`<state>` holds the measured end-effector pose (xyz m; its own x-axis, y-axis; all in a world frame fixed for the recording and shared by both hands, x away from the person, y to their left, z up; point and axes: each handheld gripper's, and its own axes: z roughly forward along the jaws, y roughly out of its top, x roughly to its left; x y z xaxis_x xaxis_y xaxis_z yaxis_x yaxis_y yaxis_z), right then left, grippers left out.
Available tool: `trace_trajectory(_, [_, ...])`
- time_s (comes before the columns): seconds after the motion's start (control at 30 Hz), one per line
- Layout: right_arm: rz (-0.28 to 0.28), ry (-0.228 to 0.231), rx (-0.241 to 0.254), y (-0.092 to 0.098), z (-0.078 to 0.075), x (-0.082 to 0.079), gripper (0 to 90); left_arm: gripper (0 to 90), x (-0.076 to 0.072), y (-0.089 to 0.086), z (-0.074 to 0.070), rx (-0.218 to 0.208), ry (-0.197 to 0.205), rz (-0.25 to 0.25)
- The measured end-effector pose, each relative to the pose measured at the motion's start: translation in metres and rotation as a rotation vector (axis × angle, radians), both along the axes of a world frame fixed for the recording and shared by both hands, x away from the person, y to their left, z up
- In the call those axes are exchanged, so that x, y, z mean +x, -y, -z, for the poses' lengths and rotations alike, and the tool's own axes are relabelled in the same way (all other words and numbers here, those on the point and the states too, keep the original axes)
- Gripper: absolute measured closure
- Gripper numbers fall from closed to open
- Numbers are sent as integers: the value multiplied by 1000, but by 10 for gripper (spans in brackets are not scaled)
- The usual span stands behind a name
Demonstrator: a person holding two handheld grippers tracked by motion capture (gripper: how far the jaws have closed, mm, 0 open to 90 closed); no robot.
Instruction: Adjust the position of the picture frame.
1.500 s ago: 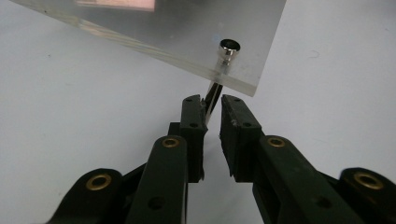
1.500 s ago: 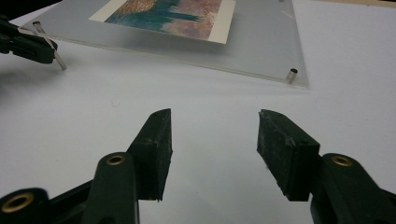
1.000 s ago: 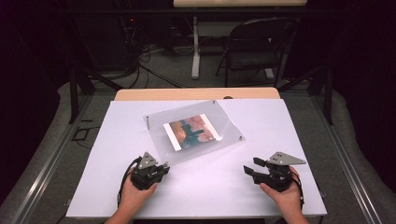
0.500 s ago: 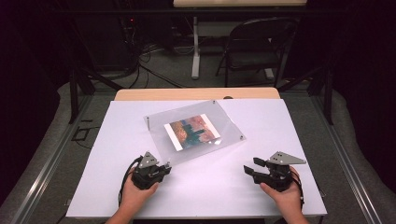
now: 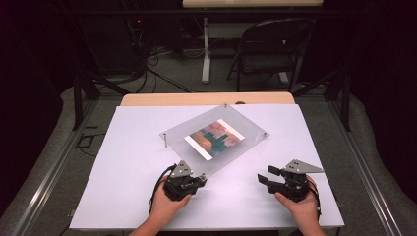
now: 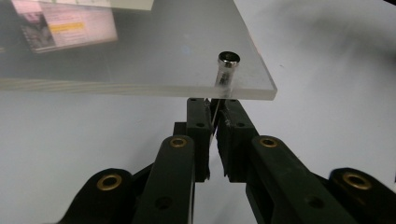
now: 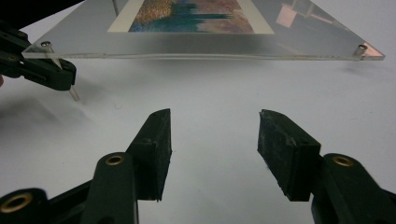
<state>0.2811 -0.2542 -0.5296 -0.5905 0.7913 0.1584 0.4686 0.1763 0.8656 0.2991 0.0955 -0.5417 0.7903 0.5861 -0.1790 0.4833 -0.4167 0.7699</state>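
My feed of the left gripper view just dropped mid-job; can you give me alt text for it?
The left gripper is shut on the thin metal leg under the near corner of a clear acrylic frame, just below the round screw head. The frame's print is blurred at upper left, above the white table.

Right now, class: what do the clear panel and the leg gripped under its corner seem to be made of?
The clear panel looks like acrylic or glass: see-through, glossy, with a frosted cut edge, and the picture shows through it. The leg looks like polished metal: a shiny silvery pin with a dark round head, clamped in the left gripper. Neither can be confirmed by sight alone.
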Motion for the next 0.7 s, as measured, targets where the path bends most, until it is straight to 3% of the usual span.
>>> trace_trajectory(0.33, [5,-10,7,1,1,0,440,832,-3,37,7,-7,-9,47])
trace_trajectory(0.7, [6,-17,13,2,1,0,439,823,-4,41,12,-12,-16,50])
